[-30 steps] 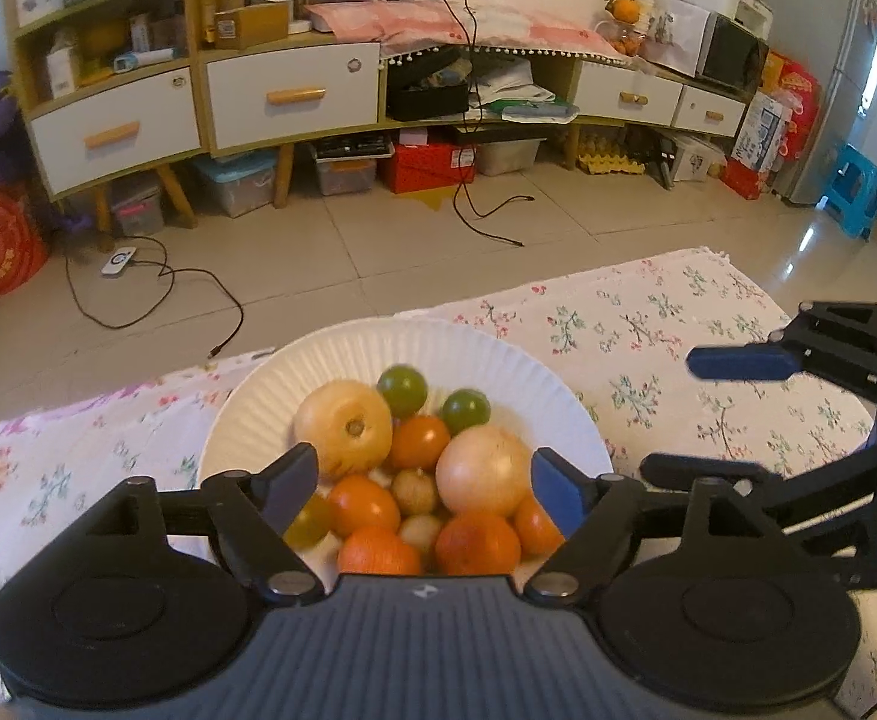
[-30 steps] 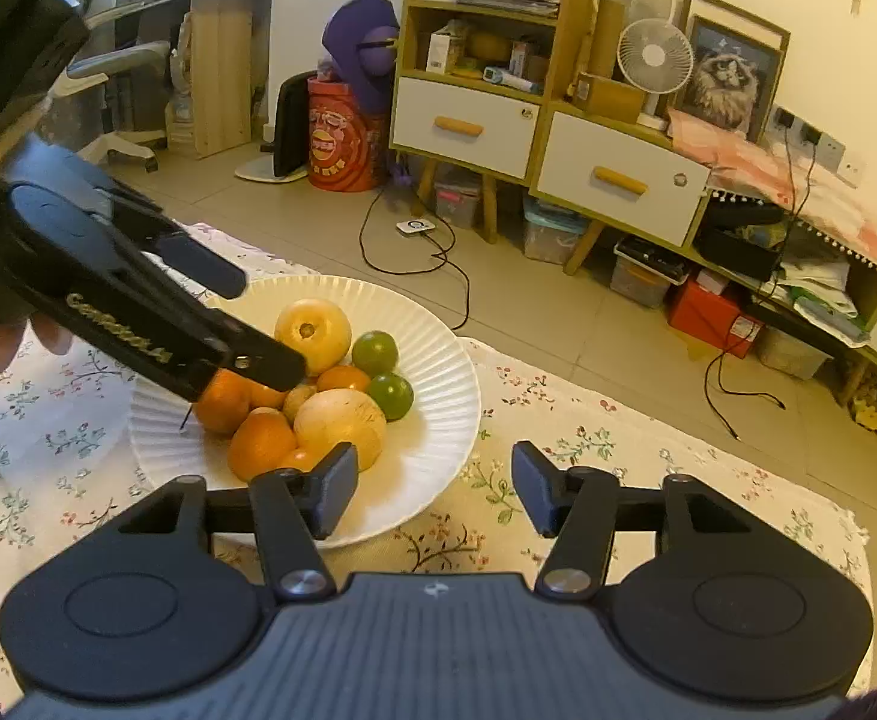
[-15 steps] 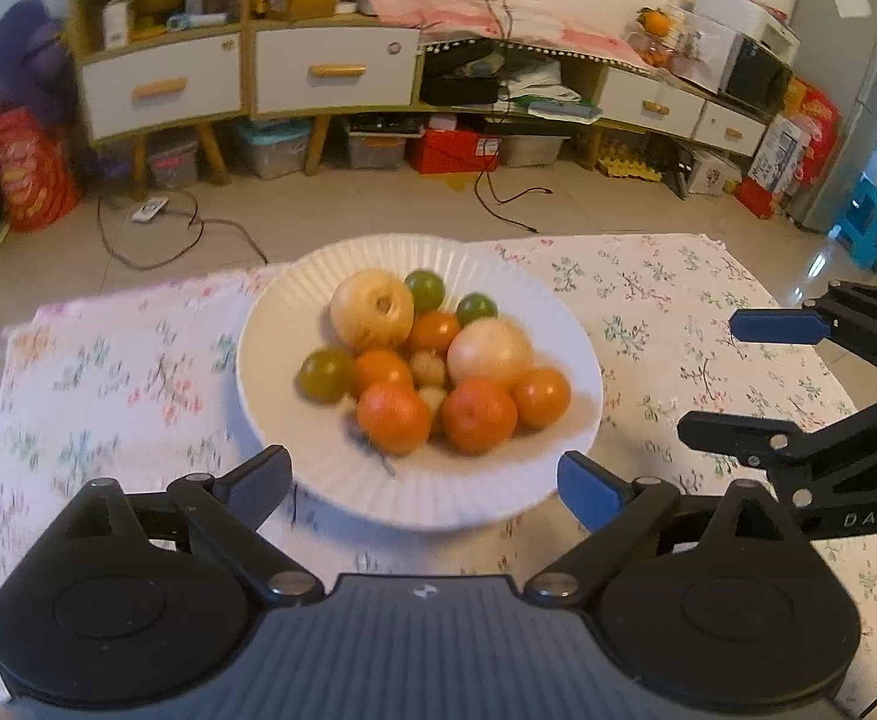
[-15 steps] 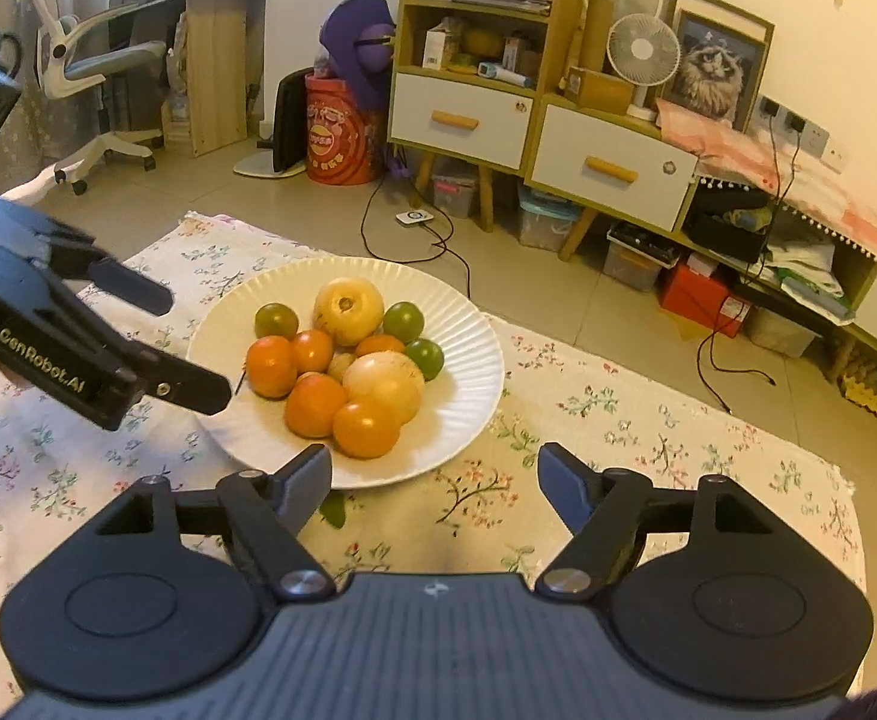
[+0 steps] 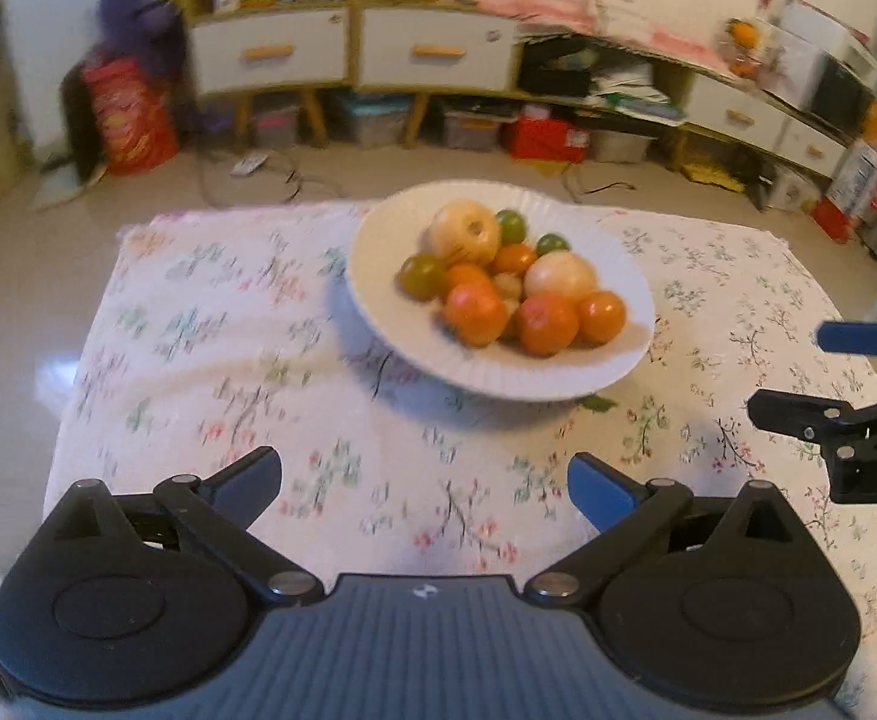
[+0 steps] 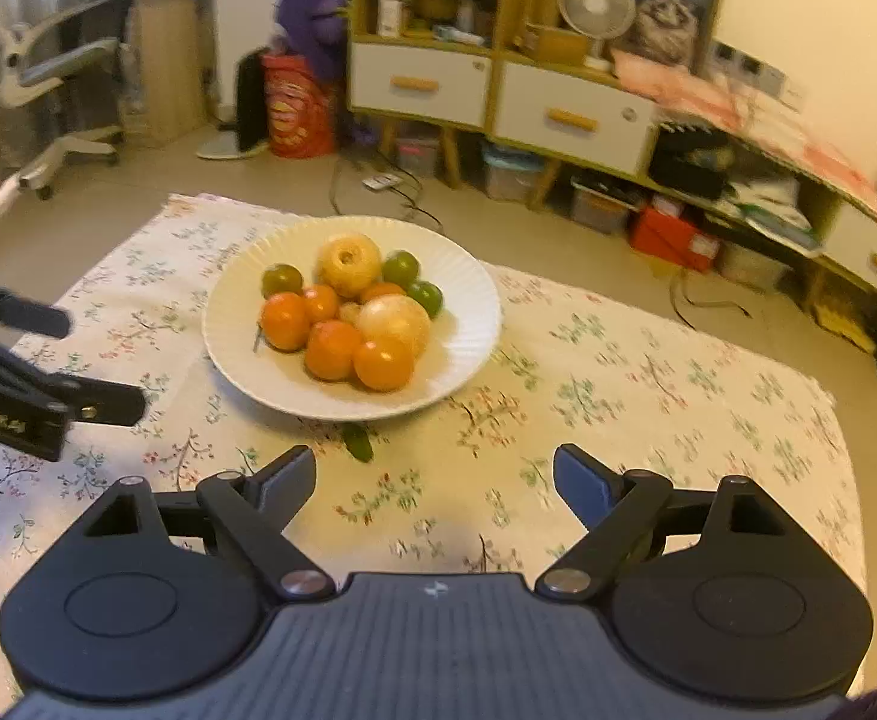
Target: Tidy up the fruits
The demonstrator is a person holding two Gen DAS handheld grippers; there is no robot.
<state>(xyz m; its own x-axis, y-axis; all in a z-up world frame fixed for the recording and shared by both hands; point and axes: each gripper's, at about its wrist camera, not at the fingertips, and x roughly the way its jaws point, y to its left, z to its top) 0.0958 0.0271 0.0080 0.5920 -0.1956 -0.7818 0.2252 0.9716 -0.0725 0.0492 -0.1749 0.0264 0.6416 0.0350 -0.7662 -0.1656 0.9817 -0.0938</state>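
Warm dim indoor light, motion blur esp. left view, fisheye-bent edges w/ dark corners.

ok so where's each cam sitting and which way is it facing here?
Left wrist: on the left gripper, above the cloth's near edge, facing the plate of fruit and the cabinets; its own open jaws at bottom, the right gripper at the right edge.
Right wrist: on the right gripper, facing the plate from further right; own open jaws at bottom, left gripper at the left edge.
Shared: plate, cloth, cabinets; each sees the other gripper.
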